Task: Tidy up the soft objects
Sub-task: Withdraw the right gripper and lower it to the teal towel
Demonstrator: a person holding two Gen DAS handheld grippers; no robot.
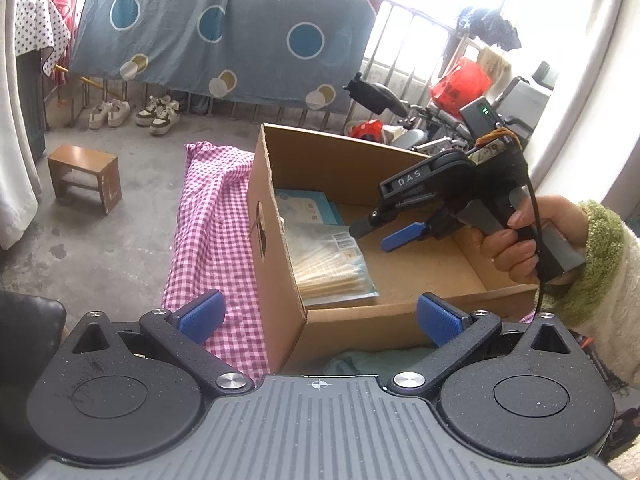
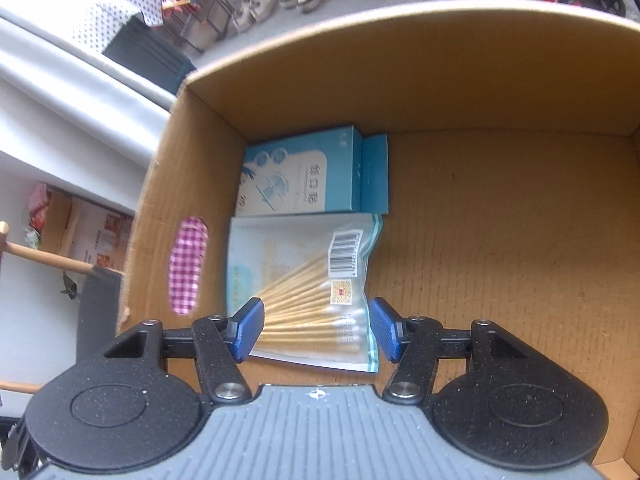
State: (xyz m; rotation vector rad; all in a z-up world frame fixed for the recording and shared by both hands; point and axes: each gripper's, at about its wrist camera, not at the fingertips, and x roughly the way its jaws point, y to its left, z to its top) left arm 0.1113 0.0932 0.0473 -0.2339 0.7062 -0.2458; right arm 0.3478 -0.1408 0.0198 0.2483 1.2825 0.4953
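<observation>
Flat, clear-fronted pouch of cotton swabs (image 2: 304,292), pale blue border, white barcode label and a small orange square code near one end; wooden sticks fanned inside, white tips bunched toward the near edge. Lying flat on the floor of an open cardboard box (image 2: 500,240), against the left wall as seen from the right wrist camera, just beside a blue-and-white carton (image 2: 308,172) printed with Chinese characters, which occupies the far left corner. Remainder of the box floor bare corrugated card. Oval hand-hole in the left wall, showing pink gingham cloth (image 1: 212,216) outside; same cloth spread under and beside the box in the left wrist view. Long axis of the pouch running from near wall toward far wall, barcode end farther away, stick tips pointing back toward the right wrist camera. Right gripper (image 2: 316,330) held over the near end of the pouch, blue pads spread to either side of it, not pressing on it; gripped from behind by a hand (image 1: 516,244) in a fleecy sleeve. Left gripper (image 1: 320,316) poised outside the near corner of the box, pads wide apart, nothing between them.
</observation>
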